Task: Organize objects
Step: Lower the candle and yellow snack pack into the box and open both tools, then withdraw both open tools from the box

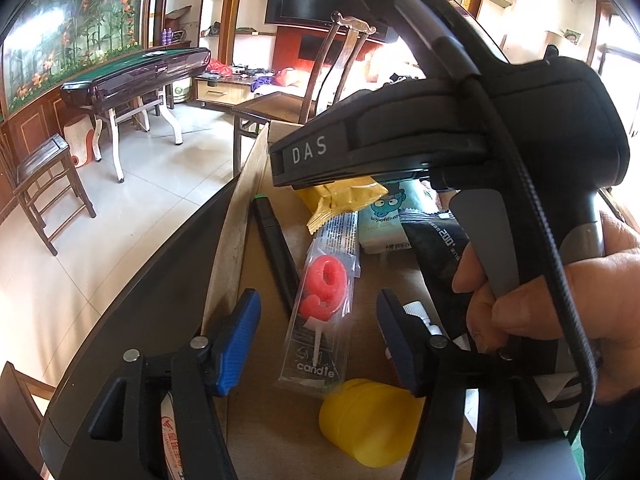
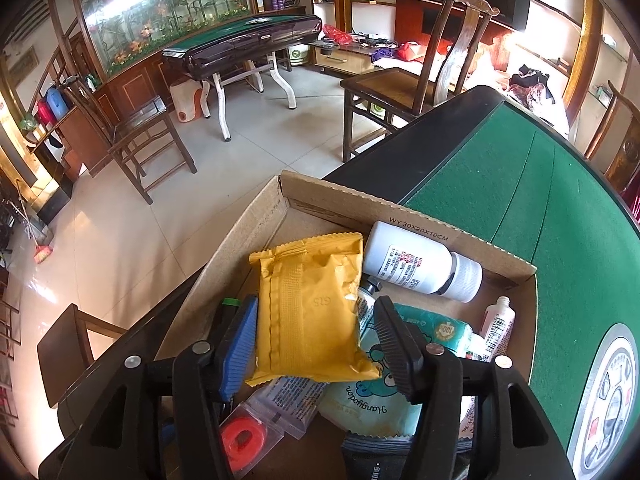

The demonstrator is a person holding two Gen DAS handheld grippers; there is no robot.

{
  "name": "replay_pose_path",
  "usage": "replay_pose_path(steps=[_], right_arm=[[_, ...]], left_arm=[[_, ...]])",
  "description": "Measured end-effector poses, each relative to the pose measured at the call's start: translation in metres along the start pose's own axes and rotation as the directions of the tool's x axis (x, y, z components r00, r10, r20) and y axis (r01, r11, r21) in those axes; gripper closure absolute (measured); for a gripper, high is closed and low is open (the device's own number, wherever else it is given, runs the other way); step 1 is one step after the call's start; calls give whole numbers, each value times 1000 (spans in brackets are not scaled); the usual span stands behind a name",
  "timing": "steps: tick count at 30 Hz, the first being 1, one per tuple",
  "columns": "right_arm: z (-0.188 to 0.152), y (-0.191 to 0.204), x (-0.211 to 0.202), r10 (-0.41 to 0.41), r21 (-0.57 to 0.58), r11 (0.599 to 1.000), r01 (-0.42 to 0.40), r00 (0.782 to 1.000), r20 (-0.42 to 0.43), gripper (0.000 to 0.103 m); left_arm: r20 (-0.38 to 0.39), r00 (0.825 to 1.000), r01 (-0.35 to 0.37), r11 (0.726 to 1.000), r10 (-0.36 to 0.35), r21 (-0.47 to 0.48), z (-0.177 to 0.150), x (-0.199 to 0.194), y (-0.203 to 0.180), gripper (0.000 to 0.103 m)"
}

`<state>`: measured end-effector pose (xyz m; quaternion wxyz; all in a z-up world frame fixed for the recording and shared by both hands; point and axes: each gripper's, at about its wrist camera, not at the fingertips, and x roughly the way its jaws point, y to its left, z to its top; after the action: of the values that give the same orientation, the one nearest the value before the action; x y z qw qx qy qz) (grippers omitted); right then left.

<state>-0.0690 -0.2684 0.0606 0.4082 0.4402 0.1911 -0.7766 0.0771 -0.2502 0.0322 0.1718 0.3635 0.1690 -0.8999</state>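
A cardboard box on the green table holds several items. My left gripper is open over the box, its jaws either side of a packaged red number-nine candle. A black marker lies left of the candle and a yellow capsule lies below it. My right gripper is open, its jaws either side of a yellow snack packet that lies on a teal tissue pack. The right gripper's body fills the upper right of the left wrist view. A white bottle lies at the box's far wall.
The box sits at the corner of a green felt table with a black rim. A small tube lies at the box's right side. A dark sachet lies by the tissue pack. A wooden chair stands beyond the table.
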Motion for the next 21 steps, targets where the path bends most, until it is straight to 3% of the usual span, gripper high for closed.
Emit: replay_pose_path(steps=[5, 8, 12, 16, 21], right_arm=[[-1, -1, -10, -1, -3, 1000, 1, 1000, 23, 26], [-2, -2, -19, -4, 3, 1000, 4, 999, 53, 14], [-5, -3, -30, -5, 18, 1000, 3, 997, 83, 1], [-8, -7, -43, -3, 37, 999, -1, 993, 121, 0], [-18, -12, -68, -15, 56, 998, 4, 981, 192, 0]], left_arm=[[10, 1000, 5, 1000, -5, -1, 3, -3, 0, 34], [18, 1000, 2, 1000, -2, -1, 4, -7, 0, 29], [30, 999, -17, 1000, 17, 1, 7, -10, 0, 18], [26, 1000, -13, 1000, 13, 1, 8, -14, 0, 12], [75, 996, -45, 999, 43, 28, 10, -27, -9, 7]])
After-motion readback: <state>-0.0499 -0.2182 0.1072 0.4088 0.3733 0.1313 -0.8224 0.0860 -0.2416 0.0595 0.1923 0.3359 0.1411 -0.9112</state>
